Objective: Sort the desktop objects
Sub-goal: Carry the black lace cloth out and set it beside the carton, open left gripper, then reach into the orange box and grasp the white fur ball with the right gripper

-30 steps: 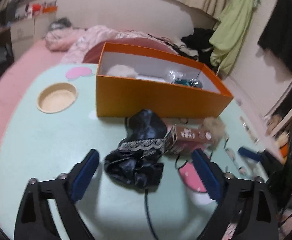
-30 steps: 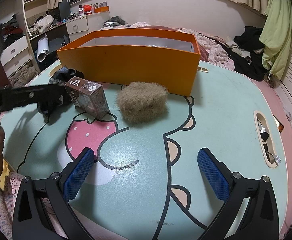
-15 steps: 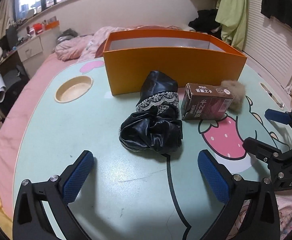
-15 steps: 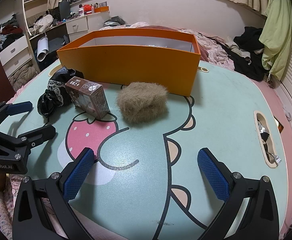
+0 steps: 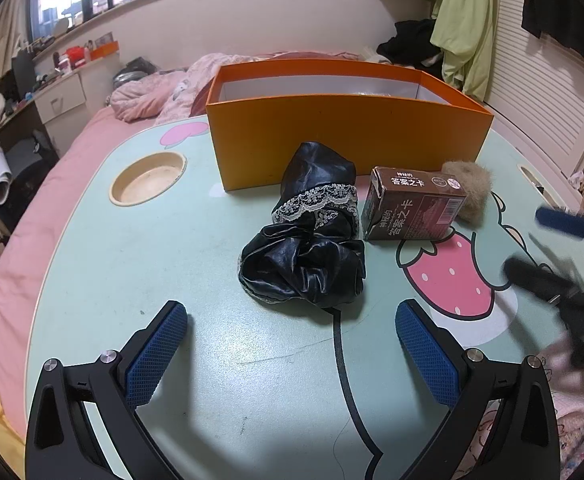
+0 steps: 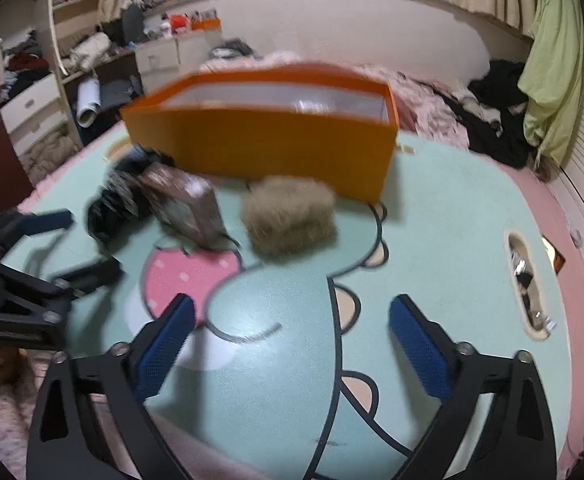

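An orange box (image 5: 348, 136) (image 6: 259, 148) stands at the back of the mint cartoon table (image 5: 139, 264). In front of it lie a black shiny cloth with lace trim (image 5: 308, 248) (image 6: 111, 208), a brown carton (image 5: 412, 208) (image 6: 183, 208) and a tan fluffy ball (image 5: 472, 188) (image 6: 292, 216). My left gripper (image 5: 292, 344) is open just short of the black cloth, nothing between its fingers. My right gripper (image 6: 292, 332) hangs over bare table in front of the fluffy ball; its jaws are closing, with nothing between them.
A round beige cup recess (image 5: 147, 178) sits at the table's left, and a slot with small items (image 6: 528, 280) at its right edge. A bed with pink bedding (image 5: 151, 88) lies behind the table. Clothes hang at the right.
The left wrist view levelled out and the left gripper's jaws spread slightly. The right wrist view is blurred now, and the right gripper's fingers have come a little closer together.
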A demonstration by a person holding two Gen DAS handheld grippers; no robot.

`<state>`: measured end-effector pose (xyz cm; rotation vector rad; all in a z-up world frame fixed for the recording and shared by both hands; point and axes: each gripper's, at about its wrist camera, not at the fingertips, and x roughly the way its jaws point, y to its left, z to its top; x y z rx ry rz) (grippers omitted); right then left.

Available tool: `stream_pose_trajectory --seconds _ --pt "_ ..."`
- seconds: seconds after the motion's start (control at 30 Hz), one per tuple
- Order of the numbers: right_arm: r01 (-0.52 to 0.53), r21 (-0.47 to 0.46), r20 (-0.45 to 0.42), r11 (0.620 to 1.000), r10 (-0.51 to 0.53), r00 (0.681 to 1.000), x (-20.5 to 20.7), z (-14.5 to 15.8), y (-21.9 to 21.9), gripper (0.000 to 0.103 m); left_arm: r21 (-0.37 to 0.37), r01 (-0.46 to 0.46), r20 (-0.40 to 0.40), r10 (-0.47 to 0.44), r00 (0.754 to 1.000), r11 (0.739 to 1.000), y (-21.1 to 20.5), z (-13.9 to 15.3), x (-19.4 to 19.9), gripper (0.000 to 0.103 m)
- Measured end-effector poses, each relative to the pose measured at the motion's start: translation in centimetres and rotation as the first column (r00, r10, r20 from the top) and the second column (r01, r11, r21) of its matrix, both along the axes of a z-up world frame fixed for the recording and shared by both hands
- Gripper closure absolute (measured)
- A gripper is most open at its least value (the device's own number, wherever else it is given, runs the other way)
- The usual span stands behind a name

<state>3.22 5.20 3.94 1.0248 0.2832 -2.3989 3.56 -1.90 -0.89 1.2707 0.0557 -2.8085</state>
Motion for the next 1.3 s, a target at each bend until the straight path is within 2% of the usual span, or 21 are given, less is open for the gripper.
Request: stream_pose_trajectory --seconds 0.1,0.17,0.27,0.33,0.43,0.5,0.67,0.73,0.77,0.8,0.83,0.9,1.0,1.07,1.13,1.2,1.3 --pt "-0.05 -0.088 -0.006 0.995 0.05 0.999 -0.7 3.3 -0.7 0.012 0.0 0.0 0.0 0.0 1.0 1.0 0.0 0.0 0.0 0.0" --pt "-0.076 -0.163 0.02 0.984 0.08 0.997 -2.2 5.9 -2.0 0.015 0.0 0.0 -0.001 0.0 1.0 1.0 -0.1 0.1 0.1 0.0" --pt "-0.124 -0.24 0.103 0.963 0.153 0.983 -6.2 8.5 -5.6 0.023 0.0 0.0 -0.001 0.0 1.0 1.0 -0.1 0.1 0.1 0.0" --pt "-0.13 -0.254 0.205 0.958 0.185 0.961 -10.0 8.7 -9.2 0.025 0.001 0.0 -0.001 0.0 1.0 1.0 0.0 0.1 0.0 0.0" --pt "-0.076 -0.219 0.353 0.973 0.152 0.923 -15.0 6.6 -13.6 0.035 0.0 0.0 0.0 0.0 1.0 1.0 0.1 -0.1 -0.1 0.0" --pt "-0.053 -0.155 0.425 0.987 0.115 0.898 -17.3 4.5 -16.1 0.037 0.001 0.002 0.0 -0.002 1.0 1.0 0.1 -0.2 -0.2 0.0" --pt "-0.054 -0.015 0.438 0.998 0.055 0.897 -19.5 1.7 -19.6 0.037 0.001 0.002 0.0 -0.002 1.0 1.0 0.2 -0.2 -0.2 0.0" --pt "-0.049 0.034 0.475 0.998 0.027 0.879 -20.2 0.2 -20.3 0.036 0.006 0.003 0.001 -0.003 1.0 1.0 0.2 -0.2 -0.2 0.0" --pt "-0.055 0.041 0.444 0.998 0.031 0.895 -20.1 0.3 -20.4 0.039 0.007 0.003 0.002 -0.003 1.0 1.0 0.4 -0.1 -0.2 0.0" --pt "-0.065 0.045 0.44 0.997 0.038 0.897 -20.2 0.3 -20.4 0.054 0.006 0.003 0.002 -0.003 1.0 1.0 0.8 -0.1 -0.4 0.0" --pt "-0.073 0.05 0.444 0.996 0.043 0.895 -20.2 0.3 -20.4 0.058 0.003 0.003 0.003 -0.003 1.0 1.0 0.8 -0.1 -0.4 0.0" --pt "-0.067 0.056 0.436 0.996 0.036 0.899 -20.0 0.5 -19.9 0.058 0.003 0.004 0.003 -0.004 1.0 1.0 0.8 0.0 -0.6 0.0" --pt "-0.055 -0.044 0.371 0.997 0.068 0.926 -19.0 3.0 -17.7 0.058 0.002 0.004 0.004 -0.004 1.0 1.0 0.9 -0.1 -0.6 0.0" --pt "-0.048 -0.106 0.302 0.993 0.078 0.95 -18.0 5.7 -15.4 0.058 0.003 0.004 0.003 -0.004 1.0 1.0 0.8 -0.1 -0.6 0.0" --pt "-0.069 -0.158 0.219 0.985 0.103 0.97 -15.7 8.8 -12.4 0.058 0.002 0.004 0.003 -0.004 1.0 1.0 0.8 0.0 -0.6 0.0" --pt "-0.096 -0.176 0.158 0.98 0.125 0.98 -12.9 10.6 -9.3 0.058 0.003 0.004 0.003 -0.004 1.0 1.0 0.7 -0.1 -0.6 0.0" --pt "-0.116 -0.174 0.126 0.978 0.139 0.982 -8.4 10.4 -4.7 0.058 0.002 0.004 0.003 -0.004 1.0 1.0 0.7 0.0 -0.6 0.0"
